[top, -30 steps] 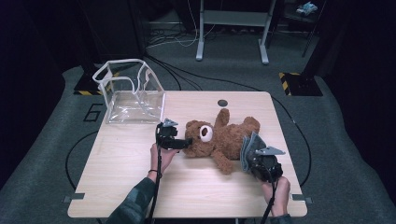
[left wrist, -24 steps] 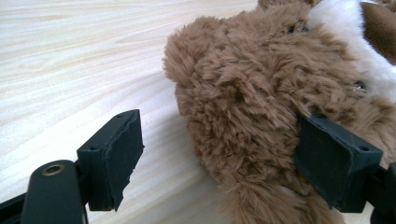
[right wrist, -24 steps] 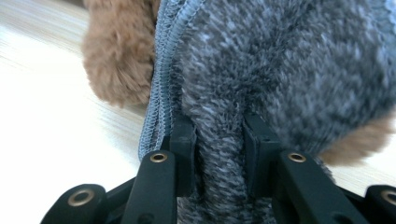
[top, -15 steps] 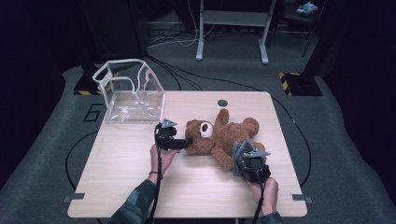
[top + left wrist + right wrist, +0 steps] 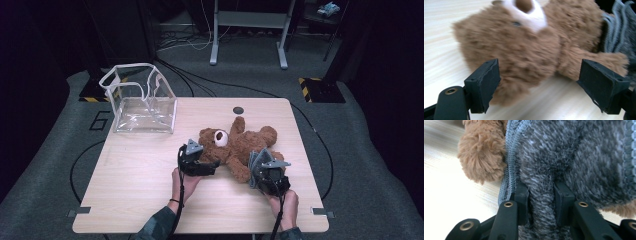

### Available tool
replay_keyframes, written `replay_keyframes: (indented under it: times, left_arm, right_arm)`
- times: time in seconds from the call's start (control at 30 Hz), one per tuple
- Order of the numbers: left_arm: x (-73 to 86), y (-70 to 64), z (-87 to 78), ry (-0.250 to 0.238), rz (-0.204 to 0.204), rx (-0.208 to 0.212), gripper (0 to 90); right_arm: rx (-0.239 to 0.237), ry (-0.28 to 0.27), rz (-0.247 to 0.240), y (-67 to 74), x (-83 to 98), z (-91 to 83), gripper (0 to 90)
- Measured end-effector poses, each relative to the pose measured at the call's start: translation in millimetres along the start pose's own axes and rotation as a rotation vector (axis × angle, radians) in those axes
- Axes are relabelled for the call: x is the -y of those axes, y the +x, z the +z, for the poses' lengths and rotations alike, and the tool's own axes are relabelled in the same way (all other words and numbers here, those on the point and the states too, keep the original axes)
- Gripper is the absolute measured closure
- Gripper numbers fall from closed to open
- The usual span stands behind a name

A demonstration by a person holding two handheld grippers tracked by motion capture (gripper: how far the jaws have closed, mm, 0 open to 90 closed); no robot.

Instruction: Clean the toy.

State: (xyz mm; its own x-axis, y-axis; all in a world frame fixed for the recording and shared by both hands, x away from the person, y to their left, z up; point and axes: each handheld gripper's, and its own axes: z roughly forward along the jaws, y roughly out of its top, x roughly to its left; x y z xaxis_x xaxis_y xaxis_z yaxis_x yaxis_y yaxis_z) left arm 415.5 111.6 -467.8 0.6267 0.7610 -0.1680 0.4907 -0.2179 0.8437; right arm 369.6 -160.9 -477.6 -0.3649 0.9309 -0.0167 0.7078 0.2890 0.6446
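A brown teddy bear (image 5: 240,142) lies on its back in the middle of the wooden table (image 5: 130,195), white muzzle up. My left gripper (image 5: 212,167) sits at the bear's head side with its jaws wide apart. In the left gripper view the bear's head (image 5: 529,42) lies between and just beyond that gripper (image 5: 540,82), and the pads do not press it. My right gripper (image 5: 259,167) is at the bear's lower body. In the right gripper view this gripper (image 5: 541,195) is shut on a fold of grey knitted garment (image 5: 574,157), beside a brown paw (image 5: 482,157).
A clear plastic bag with a white rim (image 5: 142,100) stands open at the table's far left corner. A small dark round spot (image 5: 238,110) sits near the far edge. Cables and a metal stand's legs (image 5: 247,35) lie on the floor beyond the table.
My right gripper moved left, in against the bear, with the grey garment. My left gripper shifted right and nearer, toward the bear's head. The bear's body shifted slightly.
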Motion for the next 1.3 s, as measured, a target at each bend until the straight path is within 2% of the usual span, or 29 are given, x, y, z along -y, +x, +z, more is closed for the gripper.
replay_keyframes:
  times: [0.13,0.27,0.43,0.47,0.5,0.7,0.77,0.87,0.97,1.1,1.3]
  left_arm:
    - [5.1,-14.9,8.1,0.015,0.015,0.018,16.6]
    - [10.5,-33.3,19.2,0.048,0.06,0.042,16.4]
    - [15.1,-54.4,30.0,0.062,0.084,0.059,16.4]
    - [15.6,-57.3,31.9,0.067,0.085,0.063,16.4]
    - [16.2,-61.3,34.1,0.069,0.095,0.057,16.3]
    - [16.8,-83.1,46.2,0.074,0.131,0.031,15.8]
    - [16.2,-87.4,51.5,0.076,0.15,0.004,15.9]
    - [16.5,-87.5,58.7,0.081,0.147,-0.029,19.3]
    - [16.9,-86.0,61.5,0.083,0.152,-0.061,25.8]
    - [17.6,-86.7,61.9,0.081,0.156,-0.079,34.3]
    - [20.4,-82.4,60.7,0.069,0.163,-0.049,62.7]
  right_arm:
    - [0.001,-0.001,0.0,-0.5,0.6,-0.3,68.7]
    - [0.0,0.0,-0.002,-0.8,0.6,-1.1,68.7]
    - [0.0,-0.004,-0.002,-1.6,0.7,-2.5,68.7]
    - [0.004,0.002,0.012,-0.9,1.1,-3.2,68.7]
    - [0.002,-0.005,-0.002,-2.1,1.1,-2.5,68.7]
    - [-0.002,-0.005,0.0,-2.9,1.3,-2.2,68.7]
    - [-0.003,-0.004,0.0,-2.7,1.0,-2.1,68.7]
    - [-0.003,-0.004,0.0,-2.9,1.0,-2.3,68.7]
    - [-0.003,-0.004,0.001,-3.2,1.0,-2.5,68.7]
    - [-0.002,-0.005,0.013,-3.0,1.0,-3.1,68.7]
    - [0.003,-0.003,0.011,-3.8,3.2,-2.6,68.7]
